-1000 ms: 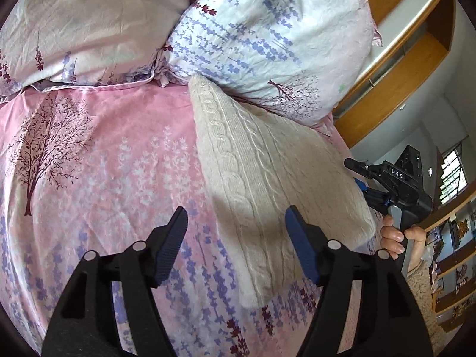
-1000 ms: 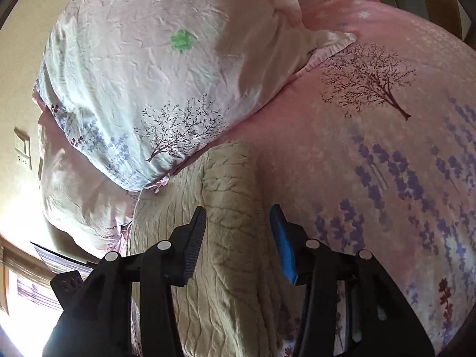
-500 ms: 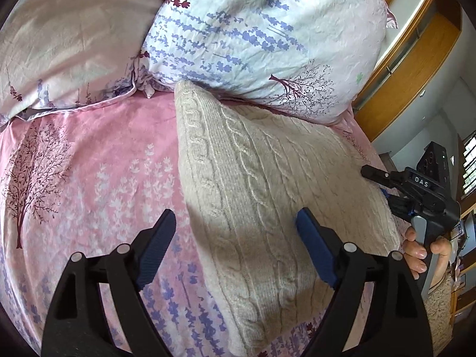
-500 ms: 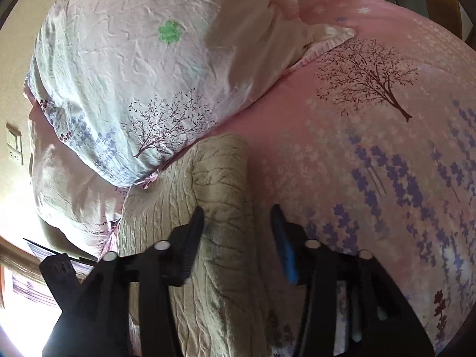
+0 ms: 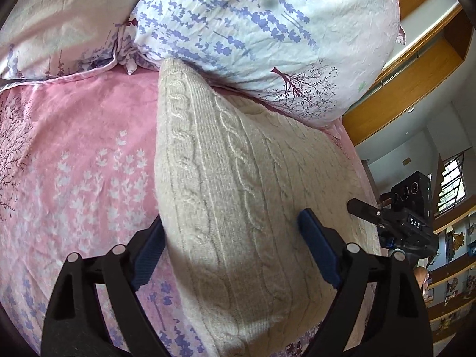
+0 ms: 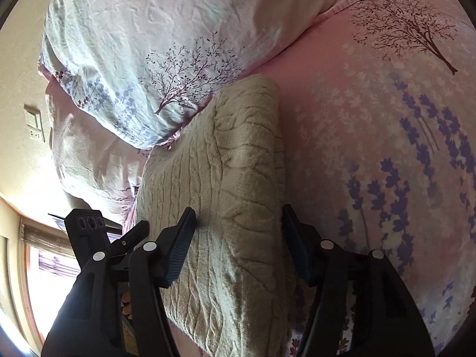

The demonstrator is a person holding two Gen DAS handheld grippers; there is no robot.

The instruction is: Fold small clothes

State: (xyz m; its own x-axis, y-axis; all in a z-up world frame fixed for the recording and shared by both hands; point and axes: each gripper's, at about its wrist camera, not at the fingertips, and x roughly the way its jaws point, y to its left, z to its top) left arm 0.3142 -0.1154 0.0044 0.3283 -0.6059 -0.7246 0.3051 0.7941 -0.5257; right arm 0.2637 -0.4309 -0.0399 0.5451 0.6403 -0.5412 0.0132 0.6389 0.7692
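A cream cable-knit sweater (image 5: pixel 232 184) lies folded on the pink bedspread (image 5: pixel 74 154), its far end against the pillows. My left gripper (image 5: pixel 235 250) is open, with its jaws on either side of the sweater's near part. The sweater shows in the right wrist view (image 6: pixel 232 172) too. My right gripper (image 6: pixel 238 247) is open and straddles the folded edge there. The right gripper also shows at the right of the left wrist view (image 5: pixel 395 223). The left gripper shows at the left of the right wrist view (image 6: pixel 98 238).
Two floral pillows (image 5: pixel 267 29) lie at the head of the bed, touching the sweater's far end. A wooden headboard shelf (image 5: pixel 416 59) runs at the right. A wall switch (image 6: pixel 34 125) is on the wall at the left.
Both grippers have moved forward over the sweater, so its folded edge now sits between each pair of open jaws. The sweater looks larger and closer in both views.
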